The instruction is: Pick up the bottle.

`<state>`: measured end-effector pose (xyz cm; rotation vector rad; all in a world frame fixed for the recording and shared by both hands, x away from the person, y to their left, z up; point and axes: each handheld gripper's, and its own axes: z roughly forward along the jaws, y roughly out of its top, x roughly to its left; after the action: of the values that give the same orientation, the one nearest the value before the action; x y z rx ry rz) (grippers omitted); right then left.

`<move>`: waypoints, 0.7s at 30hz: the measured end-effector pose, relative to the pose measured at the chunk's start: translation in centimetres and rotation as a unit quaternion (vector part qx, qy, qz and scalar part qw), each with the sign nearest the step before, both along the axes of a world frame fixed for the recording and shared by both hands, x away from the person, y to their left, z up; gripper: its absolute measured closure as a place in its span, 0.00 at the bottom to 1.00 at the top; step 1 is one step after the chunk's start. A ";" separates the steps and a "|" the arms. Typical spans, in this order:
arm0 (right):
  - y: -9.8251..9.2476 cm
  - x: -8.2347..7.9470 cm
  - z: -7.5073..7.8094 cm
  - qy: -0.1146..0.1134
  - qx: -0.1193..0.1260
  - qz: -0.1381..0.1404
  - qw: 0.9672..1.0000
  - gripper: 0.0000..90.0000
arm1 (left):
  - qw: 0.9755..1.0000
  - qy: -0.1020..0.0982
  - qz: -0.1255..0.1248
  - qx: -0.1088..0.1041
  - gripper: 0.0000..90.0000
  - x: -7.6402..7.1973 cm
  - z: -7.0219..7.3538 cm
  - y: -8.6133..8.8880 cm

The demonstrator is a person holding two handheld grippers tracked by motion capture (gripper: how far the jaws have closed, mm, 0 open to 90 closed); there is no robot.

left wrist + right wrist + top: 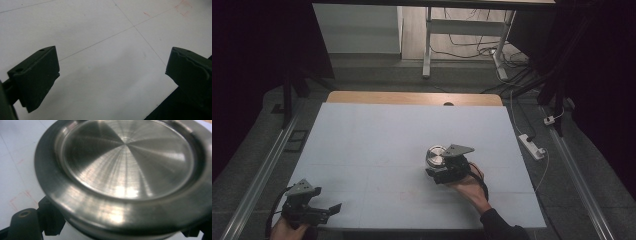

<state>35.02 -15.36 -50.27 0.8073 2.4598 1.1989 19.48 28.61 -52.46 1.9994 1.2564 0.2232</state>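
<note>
High view: steel lidded container (435,155) sits right of centre on the white table (362,150), immediately beyond the right gripper (443,169). Right gripper view shows its jaws clamped low on the container's body, under the round lid rim. Left gripper (324,210) idles at the near-left corner, jaws apart, well away. No long axis to align; the lift looks like the right hand's job.

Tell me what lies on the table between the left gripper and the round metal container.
Nothing: in the high view, bare white table separates the left gripper from the metal container.
</note>
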 end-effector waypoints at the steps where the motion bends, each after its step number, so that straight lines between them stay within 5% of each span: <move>1: 0.1 -0.1 0.2 -0.001 0.002 0.000 1.000 0.17 | 1.000 0.000 0.000 0.000 0.00 0.0 0.0 0.0; 21: 2.0 -2.4 1.9 0.003 0.025 0.036 0.999 0.17 | 1.000 0.003 -0.001 -0.004 0.00 0.1 0.0 0.1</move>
<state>32.61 -13.38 -48.38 0.7436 2.4926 1.2891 19.53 28.69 -52.46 1.9972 1.2563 0.2113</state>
